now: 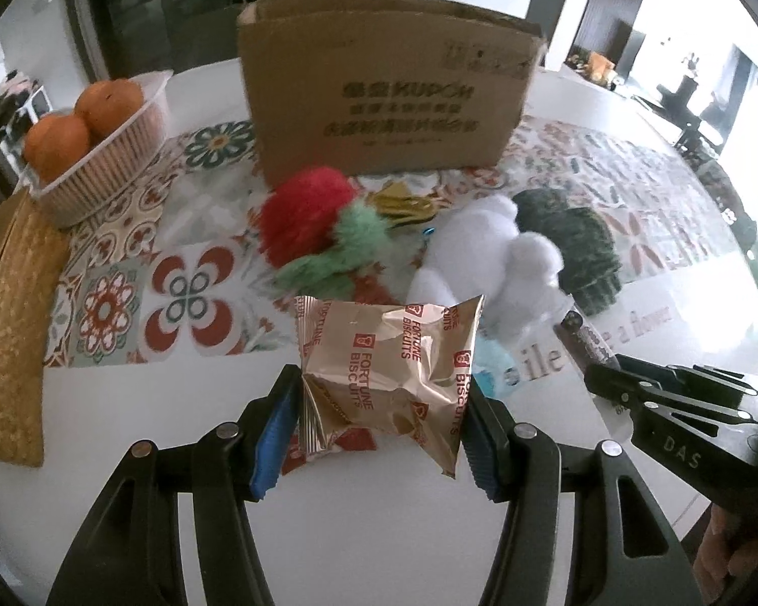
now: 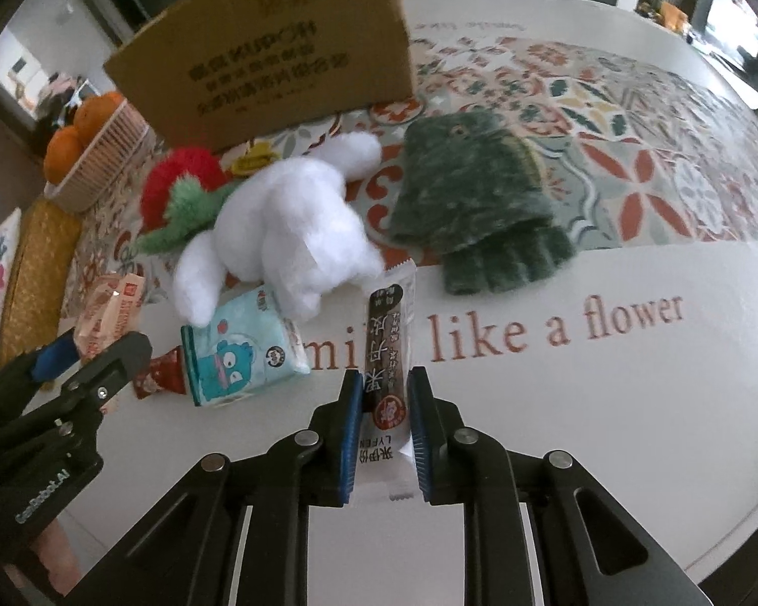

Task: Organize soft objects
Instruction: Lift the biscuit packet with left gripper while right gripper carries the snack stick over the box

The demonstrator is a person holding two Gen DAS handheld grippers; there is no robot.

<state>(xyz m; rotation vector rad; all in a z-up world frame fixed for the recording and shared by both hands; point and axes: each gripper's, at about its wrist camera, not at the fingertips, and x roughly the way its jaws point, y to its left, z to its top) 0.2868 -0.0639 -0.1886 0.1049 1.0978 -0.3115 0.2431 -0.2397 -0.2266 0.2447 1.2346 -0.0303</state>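
Observation:
My left gripper (image 1: 379, 389) is shut on a gold Fortune Biscuits packet (image 1: 386, 379), its blue pads pressing both sides. My right gripper (image 2: 383, 394) is shut on a long dark snack bar (image 2: 389, 353) in a clear wrapper. On the patterned cloth lie a red and green fluffy toy (image 1: 313, 222), a white plush (image 1: 485, 262) and a dark green knitted glove (image 1: 576, 247). The same toy (image 2: 177, 197), plush (image 2: 288, 232) and glove (image 2: 470, 202) show in the right wrist view. A pale blue cartoon tissue pack (image 2: 237, 353) lies left of the bar.
An open cardboard box (image 1: 384, 86) stands behind the soft things. A basket of oranges (image 1: 96, 151) and a woven gold mat (image 1: 10, 333) are at the left. A red wrapper (image 2: 156, 379) lies by the tissue pack. The white tabletop (image 2: 606, 404) carries printed lettering.

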